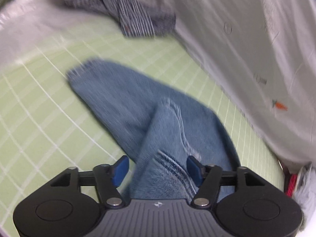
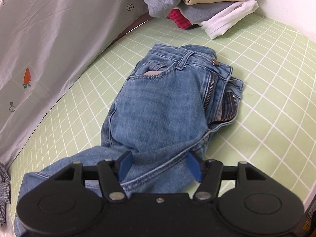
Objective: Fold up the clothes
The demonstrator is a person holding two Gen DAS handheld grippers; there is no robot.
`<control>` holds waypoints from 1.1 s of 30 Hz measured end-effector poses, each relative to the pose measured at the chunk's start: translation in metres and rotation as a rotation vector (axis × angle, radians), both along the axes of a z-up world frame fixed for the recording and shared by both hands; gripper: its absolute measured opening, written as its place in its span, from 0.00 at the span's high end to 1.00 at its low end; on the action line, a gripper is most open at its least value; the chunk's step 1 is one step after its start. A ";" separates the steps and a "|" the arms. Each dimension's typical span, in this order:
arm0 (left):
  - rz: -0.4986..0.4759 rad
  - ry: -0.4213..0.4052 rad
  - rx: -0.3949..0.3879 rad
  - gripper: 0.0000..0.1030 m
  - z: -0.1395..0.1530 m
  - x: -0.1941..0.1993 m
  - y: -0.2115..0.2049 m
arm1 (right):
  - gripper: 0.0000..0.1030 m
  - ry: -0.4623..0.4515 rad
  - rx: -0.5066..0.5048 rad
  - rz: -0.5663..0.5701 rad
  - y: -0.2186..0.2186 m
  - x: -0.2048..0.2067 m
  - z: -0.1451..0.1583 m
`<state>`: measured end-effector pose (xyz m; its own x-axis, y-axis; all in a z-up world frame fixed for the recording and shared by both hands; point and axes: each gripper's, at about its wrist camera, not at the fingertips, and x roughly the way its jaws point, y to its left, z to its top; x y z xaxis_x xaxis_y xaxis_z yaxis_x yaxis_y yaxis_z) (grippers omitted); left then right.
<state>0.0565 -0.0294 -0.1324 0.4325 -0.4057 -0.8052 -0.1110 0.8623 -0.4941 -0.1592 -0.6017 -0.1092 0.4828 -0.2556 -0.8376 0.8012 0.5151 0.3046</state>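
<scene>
A pair of blue jeans [image 2: 164,106] lies on the bed, spread over its green checked sheet [image 2: 266,83], waistband away from the right camera, fly unzipped and gaping to one side. The legs run back toward both tools, and in the left view one leg [image 1: 122,102] lies crossed under a raised ridge of denim.

The left hand-held gripper [image 1: 158,169] has its blue pads spread wide either side of that ridge, gripping nothing. The right hand-held gripper [image 2: 159,166] is likewise released, jaws apart over the seam below the seat. The left view is blurred, so that tool seems to be moving.

I judge the jeans are mid-fold, halved lengthwise or nearly so. To do it well, each tool should pinch through all layers at the seam, not just the top one, and the fly flap wants tucking flat so it does not bulge. Lift both ends level and keep the cloth taut.

A stack of folded clothes [image 2: 213,9] sits by the wall, a striped garment [image 1: 128,15] lies farther off, and a grey carrot-print quilt [image 2: 49,49] borders the sheet.
</scene>
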 end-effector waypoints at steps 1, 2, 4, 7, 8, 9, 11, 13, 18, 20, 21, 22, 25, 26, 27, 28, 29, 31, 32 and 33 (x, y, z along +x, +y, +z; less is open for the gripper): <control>-0.006 0.033 -0.009 0.32 -0.008 0.003 -0.004 | 0.39 0.003 0.002 -0.008 -0.001 -0.002 -0.001; -0.011 0.063 -0.014 0.32 -0.016 0.006 -0.008 | 0.39 0.006 0.004 -0.017 -0.001 -0.003 -0.001; -0.010 0.100 0.002 0.34 -0.028 0.006 -0.015 | 0.38 0.012 0.009 -0.034 -0.003 -0.006 -0.002; 0.010 0.110 0.028 0.64 -0.032 0.000 -0.017 | 0.38 0.020 0.016 -0.059 -0.005 -0.011 -0.004; 0.022 0.103 0.014 0.71 -0.031 -0.004 -0.013 | 0.38 0.023 0.018 -0.068 -0.005 -0.012 -0.005; 0.034 0.096 0.000 0.81 -0.030 -0.008 -0.009 | 0.38 0.027 0.020 -0.070 -0.006 -0.013 -0.005; 0.064 0.075 -0.025 0.86 -0.026 -0.018 0.000 | 0.38 0.035 0.022 -0.062 -0.006 -0.012 -0.007; 0.098 0.054 -0.018 0.87 -0.018 -0.028 0.009 | 0.38 0.043 0.022 -0.049 -0.006 -0.010 -0.008; 0.223 -0.037 0.080 0.88 0.014 -0.054 0.032 | 0.38 0.051 -0.004 0.010 -0.005 -0.003 -0.003; 0.228 -0.059 0.173 0.87 0.021 -0.058 0.039 | 0.38 0.055 0.001 0.016 -0.006 -0.002 -0.003; 0.234 -0.064 0.212 0.86 0.023 -0.059 0.042 | 0.38 0.058 0.001 0.021 -0.007 -0.001 -0.003; 0.250 -0.053 0.229 0.84 0.022 -0.060 0.047 | 0.38 0.061 -0.003 0.028 -0.007 0.000 -0.003; 0.325 -0.035 0.190 0.75 0.020 -0.062 0.066 | 0.38 0.062 -0.019 0.045 -0.008 0.002 -0.001; 0.347 -0.034 0.171 0.74 0.022 -0.062 0.069 | 0.38 0.062 -0.028 0.050 -0.007 0.004 0.001; 0.353 -0.040 0.167 0.69 0.025 -0.062 0.070 | 0.38 0.063 -0.040 0.055 -0.007 0.005 0.002; 0.353 -0.056 0.178 0.62 0.029 -0.059 0.068 | 0.37 0.064 -0.052 0.060 -0.007 0.007 0.004; 0.352 -0.076 0.192 0.59 0.034 -0.057 0.066 | 0.37 0.065 -0.064 0.065 -0.007 0.008 0.006; 0.363 -0.150 0.240 0.37 0.050 -0.051 0.060 | 0.34 0.065 -0.083 0.076 -0.007 0.018 0.007; 0.373 -0.191 0.266 0.30 0.059 -0.047 0.058 | 0.33 0.065 -0.092 0.082 -0.008 0.024 0.007; 0.386 -0.230 0.285 0.21 0.067 -0.042 0.056 | 0.33 0.065 -0.100 0.088 -0.009 0.030 0.008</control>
